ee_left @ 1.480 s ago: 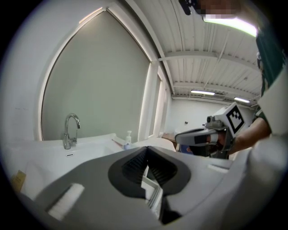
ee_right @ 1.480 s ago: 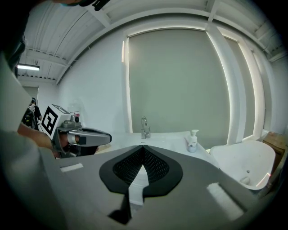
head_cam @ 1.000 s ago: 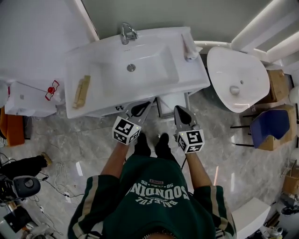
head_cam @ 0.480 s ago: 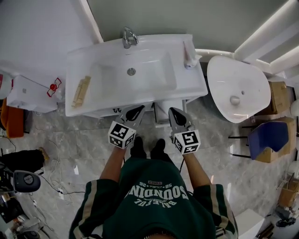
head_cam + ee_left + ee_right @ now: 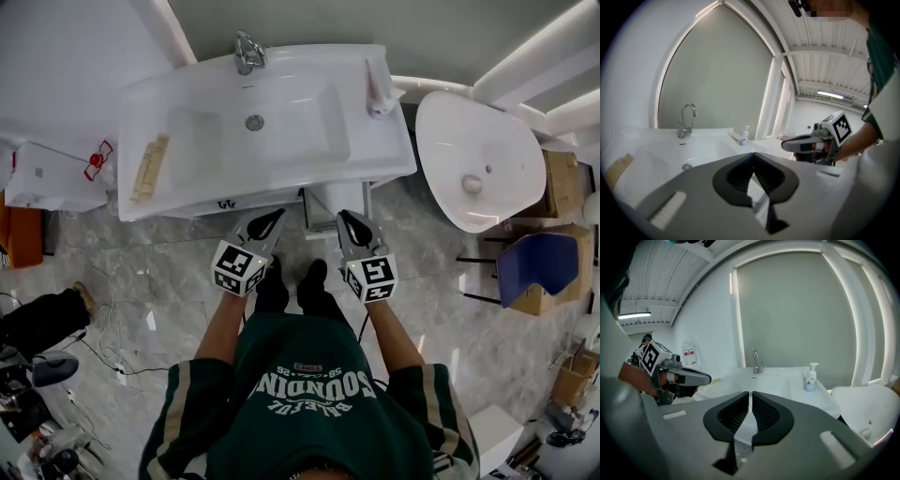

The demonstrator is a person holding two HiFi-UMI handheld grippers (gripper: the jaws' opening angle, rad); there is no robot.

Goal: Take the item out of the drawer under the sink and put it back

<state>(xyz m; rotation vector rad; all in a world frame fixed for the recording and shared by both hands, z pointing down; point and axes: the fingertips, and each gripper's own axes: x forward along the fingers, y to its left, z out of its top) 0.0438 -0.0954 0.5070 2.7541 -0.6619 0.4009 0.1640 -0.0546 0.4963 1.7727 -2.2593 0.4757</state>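
The white sink vanity [image 5: 375,159] fills the top of the head view; its front [image 5: 225,203] shows only as a thin strip below the rim, and no open drawer or item is in sight. My left gripper [image 5: 265,223] [image 5: 753,157] is held just in front of that edge, shut with nothing between its jaws. A hand's width to its right, my right gripper [image 5: 352,221] [image 5: 750,394] is also shut and empty. Both point at the vanity above sink height. Each shows in the other's view: the right gripper [image 5: 806,143] and the left gripper [image 5: 689,377].
A faucet [image 5: 246,52] and a soap bottle [image 5: 378,94] stand on the sink, with a wooden piece [image 5: 143,169] at its left. A white oval fixture [image 5: 478,159] is at the right, a blue seat [image 5: 539,267] beyond it. A white cabinet [image 5: 52,178] stands left. Cables lie on the floor.
Both grippers stayed shut and side by side. Their tips were under the sink's front edge a second ago and now sit slightly back from it.
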